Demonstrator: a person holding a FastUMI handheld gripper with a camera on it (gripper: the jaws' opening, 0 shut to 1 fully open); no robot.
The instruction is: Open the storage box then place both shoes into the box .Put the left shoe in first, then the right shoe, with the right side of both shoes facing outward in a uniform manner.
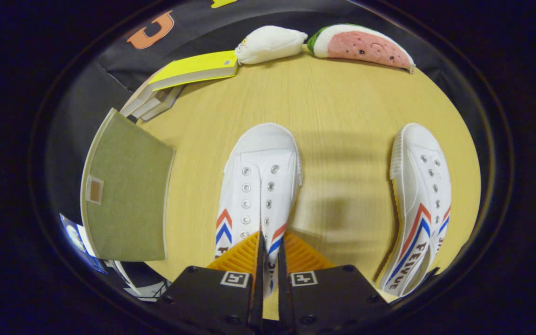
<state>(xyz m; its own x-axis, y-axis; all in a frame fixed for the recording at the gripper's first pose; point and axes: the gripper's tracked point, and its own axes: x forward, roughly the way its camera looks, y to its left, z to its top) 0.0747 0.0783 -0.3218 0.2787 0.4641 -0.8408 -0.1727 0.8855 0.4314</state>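
my gripper [268, 251] is pinched nearly closed on the near canvas sneaker [258, 186], at its tongue side wall. light, soft, it'll flop. other sneaker [419, 204] right; olive storage box [126, 190] left, lid closed.

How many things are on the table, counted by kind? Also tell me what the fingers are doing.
Shoes: 2, one white shoe pinched at its heel part by the fingers, one white shoe lying on its side apart
Plush toys: 2, white plush and watermelon plush
Storage box: 1, olive box, closed
Book stack: 1, yellow book on top
Total: 6
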